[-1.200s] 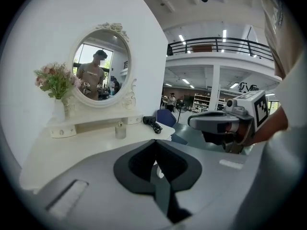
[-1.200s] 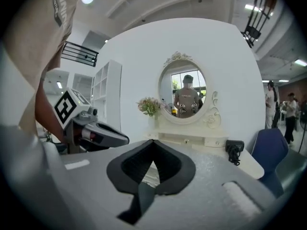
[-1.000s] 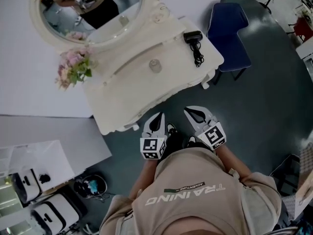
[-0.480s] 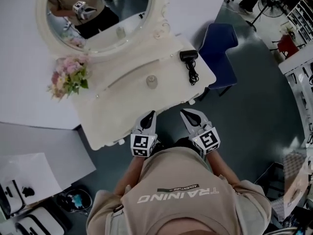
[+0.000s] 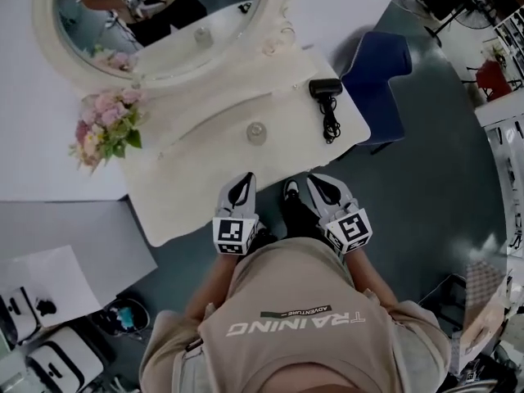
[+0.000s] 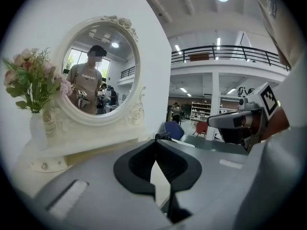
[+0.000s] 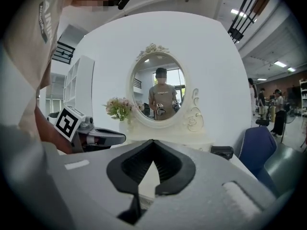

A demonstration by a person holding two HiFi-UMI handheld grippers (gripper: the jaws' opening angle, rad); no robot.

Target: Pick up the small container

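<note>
The small container point(image 5: 256, 132), a clear round jar with a lid, stands near the middle of the white vanity table point(image 5: 205, 178). My left gripper point(image 5: 246, 179) sits at the table's front edge, just short of the jar, its jaws closed together and empty. My right gripper point(image 5: 318, 182) is beside it to the right, over the floor at the table's edge, also shut and empty. In the left gripper view the left gripper's point(image 6: 154, 142) tips meet with nothing between them. The right gripper point(image 7: 152, 141) shows the same in its own view. Neither gripper view shows the jar.
A black hair dryer point(image 5: 326, 89) with its cord lies at the table's right end. Pink flowers in a vase point(image 5: 102, 125) stand at the left under the oval mirror point(image 5: 155, 15). A blue chair point(image 5: 378, 68) stands right of the table. White cases point(image 5: 61, 359) sit on the floor lower left.
The head view has shifted a little over the table. Both grippers stay shut and side by side at the front edge. The jar has not moved.
</note>
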